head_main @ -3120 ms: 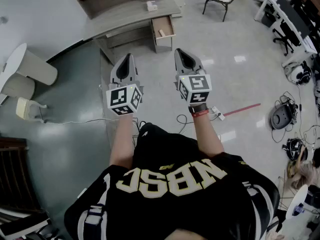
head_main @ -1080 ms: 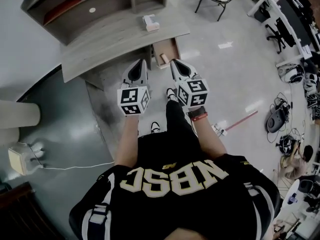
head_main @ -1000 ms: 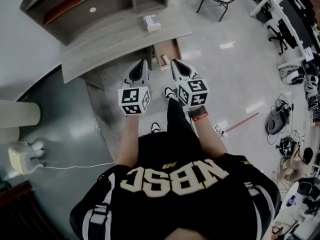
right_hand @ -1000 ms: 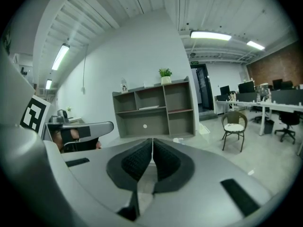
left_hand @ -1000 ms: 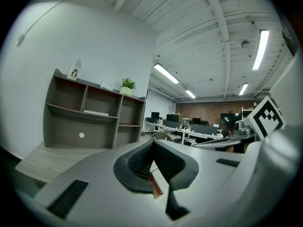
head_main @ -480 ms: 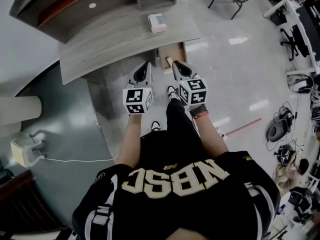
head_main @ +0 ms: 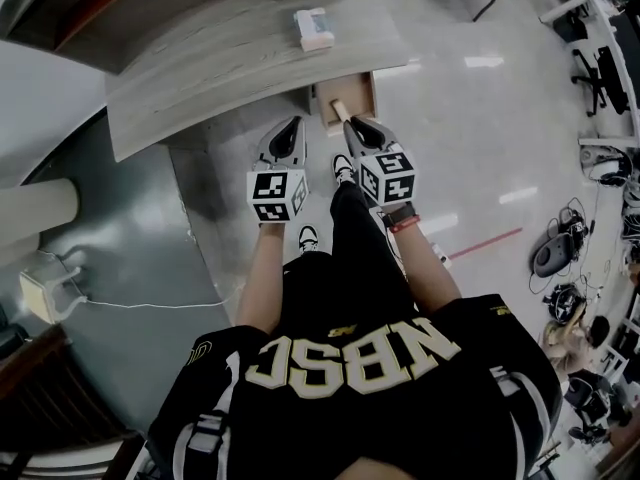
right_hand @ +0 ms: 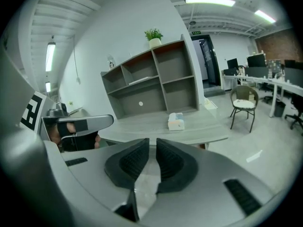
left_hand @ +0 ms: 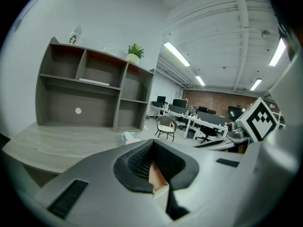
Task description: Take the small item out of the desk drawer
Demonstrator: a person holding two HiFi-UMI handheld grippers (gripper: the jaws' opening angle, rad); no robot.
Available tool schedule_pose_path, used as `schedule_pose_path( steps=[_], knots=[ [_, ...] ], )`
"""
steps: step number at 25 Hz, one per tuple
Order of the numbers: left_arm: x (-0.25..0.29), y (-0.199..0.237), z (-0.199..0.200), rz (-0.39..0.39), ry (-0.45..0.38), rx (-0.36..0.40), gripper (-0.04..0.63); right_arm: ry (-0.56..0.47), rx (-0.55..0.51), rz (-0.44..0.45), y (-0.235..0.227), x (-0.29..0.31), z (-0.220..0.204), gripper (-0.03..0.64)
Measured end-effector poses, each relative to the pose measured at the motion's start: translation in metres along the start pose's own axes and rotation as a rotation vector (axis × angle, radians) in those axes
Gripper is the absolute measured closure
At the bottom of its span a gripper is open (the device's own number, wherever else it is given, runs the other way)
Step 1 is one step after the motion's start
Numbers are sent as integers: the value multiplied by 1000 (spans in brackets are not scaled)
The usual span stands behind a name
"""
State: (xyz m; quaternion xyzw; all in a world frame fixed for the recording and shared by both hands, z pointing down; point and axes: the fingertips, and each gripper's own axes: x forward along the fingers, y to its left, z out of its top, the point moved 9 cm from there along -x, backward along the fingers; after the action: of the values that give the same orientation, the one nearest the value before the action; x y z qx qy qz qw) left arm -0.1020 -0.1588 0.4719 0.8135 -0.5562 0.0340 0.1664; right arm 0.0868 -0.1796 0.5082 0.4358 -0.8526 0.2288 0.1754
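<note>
Guide the right gripper (head_main: 353, 126) down over the open drawer (head_main: 360, 90) at the front of the table (head_main: 220, 58), where the small pale item (head_main: 338, 110) lies. Its jaws probably need widening first: they have just been opening, stand narrowly apart and hold nothing. The left gripper (head_main: 292, 123) has its jaws closed on nothing.

A pale tissue box (head_main: 314, 28) is seen lying on the grey worktop (head_main: 200, 78), in front of an open shelf unit (right_hand: 151, 82) on whose top a small potted plant (right_hand: 154, 34) is stood. A round-seated chair (right_hand: 245, 103) is placed on the glossy floor (head_main: 480, 128) to the right, well apart from the worktop. On that floor a red strip (head_main: 487, 244) is laid near dark cables (head_main: 560, 253), and a white cord (head_main: 130, 304) is trailed across the darker patch at the left.
</note>
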Motion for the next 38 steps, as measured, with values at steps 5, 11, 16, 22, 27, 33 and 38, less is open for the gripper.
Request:
schedule_pose_path(
  steps=[5, 11, 16, 22, 27, 33, 38],
  knots=[
    [9, 1, -15, 0, 33, -18, 584, 55, 9, -10, -13, 11, -16, 558],
    [21, -2, -31, -4, 67, -40, 584, 116, -1, -13, -29, 26, -33, 551],
    [33, 2, -45, -1, 97, -65, 584, 164, -9, -8, -41, 46, -46, 540],
    [48, 10, -64, 16, 130, -93, 584, 232, -56, 3, -56, 74, -65, 521],
    [62, 21, -79, 31, 153, -107, 584, 303, -127, 28, -67, 104, -83, 508],
    [74, 26, -101, 37, 198, -129, 584, 394, -176, 53, -77, 133, -114, 489],
    [82, 32, -118, 40, 218, -137, 584, 443, -195, 56, -89, 154, -133, 476]
  ],
)
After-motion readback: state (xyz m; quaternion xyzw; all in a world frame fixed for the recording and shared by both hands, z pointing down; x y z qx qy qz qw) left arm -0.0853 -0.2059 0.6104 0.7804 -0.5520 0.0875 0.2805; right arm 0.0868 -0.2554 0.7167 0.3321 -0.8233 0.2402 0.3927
